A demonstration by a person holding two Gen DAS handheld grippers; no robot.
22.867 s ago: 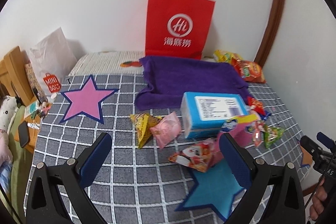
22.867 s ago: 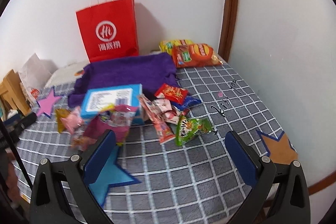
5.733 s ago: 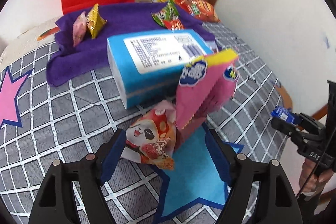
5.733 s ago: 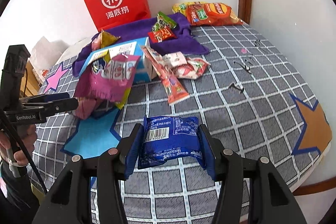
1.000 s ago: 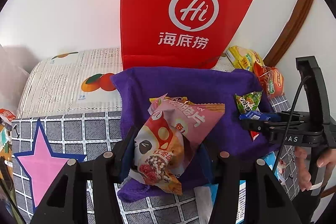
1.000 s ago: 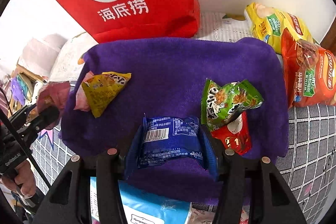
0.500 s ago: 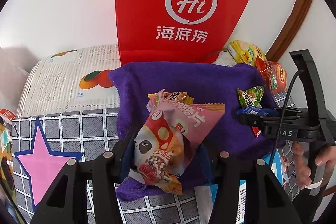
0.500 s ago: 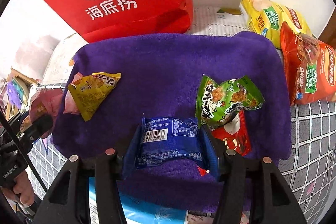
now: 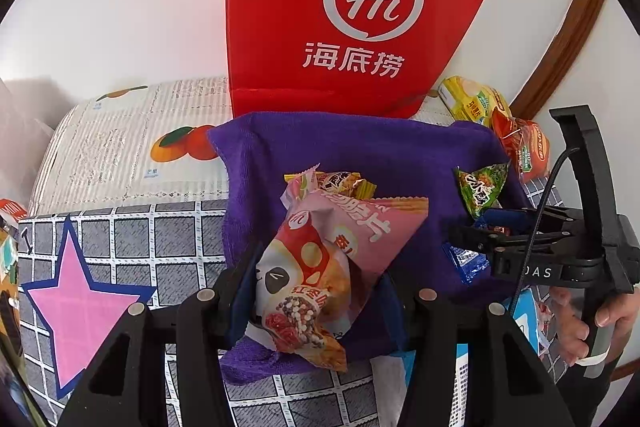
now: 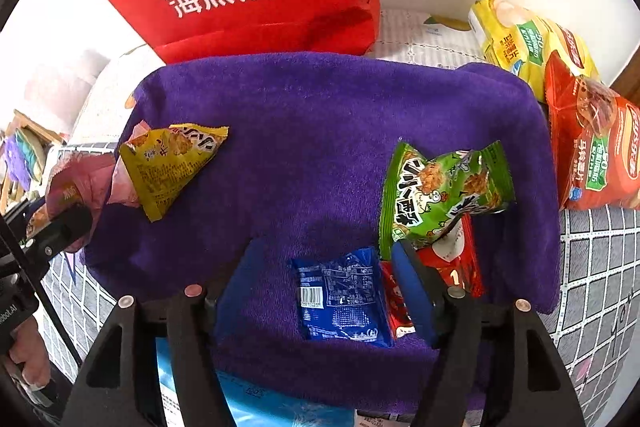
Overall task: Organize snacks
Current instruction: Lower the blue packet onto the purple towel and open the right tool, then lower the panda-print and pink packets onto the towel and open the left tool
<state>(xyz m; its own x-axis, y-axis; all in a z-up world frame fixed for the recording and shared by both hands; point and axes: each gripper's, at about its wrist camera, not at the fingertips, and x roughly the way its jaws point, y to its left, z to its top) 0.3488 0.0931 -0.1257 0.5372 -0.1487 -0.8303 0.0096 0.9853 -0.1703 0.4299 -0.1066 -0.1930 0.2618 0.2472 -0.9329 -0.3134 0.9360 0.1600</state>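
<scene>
Lying on purple towel [image 10: 320,131], 5 snack pkts [image 10: 344,301]

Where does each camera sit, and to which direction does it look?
Left wrist: on the left gripper, looking down at the purple towel before the red paper bag; its jaws clamp a pink panda snack packet; a hand holding the right gripper shows.
Right wrist: on the right gripper, steeply above the towel; jaws opening, blue packet lying loose between them; a hand shows.
Shared: towel, bag, green packet, blue packet.
</scene>
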